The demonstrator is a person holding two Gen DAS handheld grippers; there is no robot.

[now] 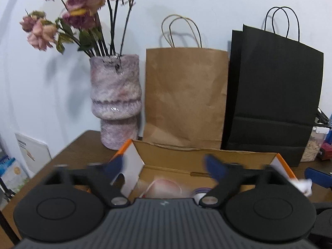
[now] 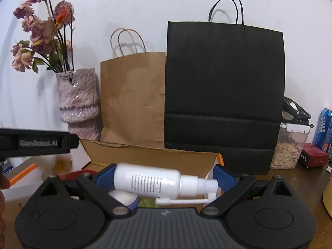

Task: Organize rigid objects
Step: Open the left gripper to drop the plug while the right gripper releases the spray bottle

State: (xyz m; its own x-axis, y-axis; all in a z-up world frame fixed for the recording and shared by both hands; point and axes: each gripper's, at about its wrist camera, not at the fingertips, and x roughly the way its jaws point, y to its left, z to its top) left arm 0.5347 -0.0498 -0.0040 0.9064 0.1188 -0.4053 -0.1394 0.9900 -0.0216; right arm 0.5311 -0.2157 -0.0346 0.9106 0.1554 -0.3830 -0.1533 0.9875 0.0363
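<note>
An open cardboard box (image 1: pixel 205 157) with orange flap edges sits on the brown table, also seen in the right wrist view (image 2: pixel 149 155). My right gripper (image 2: pixel 166 178) is shut on a white spray bottle (image 2: pixel 149 182), held sideways end to end just above the box. My left gripper (image 1: pixel 166 166) is open and empty over the box. Inside the box lie a pinkish round item (image 1: pixel 164 186) and a purple-rimmed white item (image 2: pixel 126 199). The right gripper's blue finger (image 1: pixel 317 176) shows at the right of the left wrist view.
Behind the box stand a pink vase (image 1: pixel 116 101) of dried flowers, a brown paper bag (image 1: pixel 184 97) and a black paper bag (image 1: pixel 274 101). A jar of seeds (image 2: pixel 288 153), a red box (image 2: pixel 314 155) and a blue can (image 2: pixel 324 130) are at the right.
</note>
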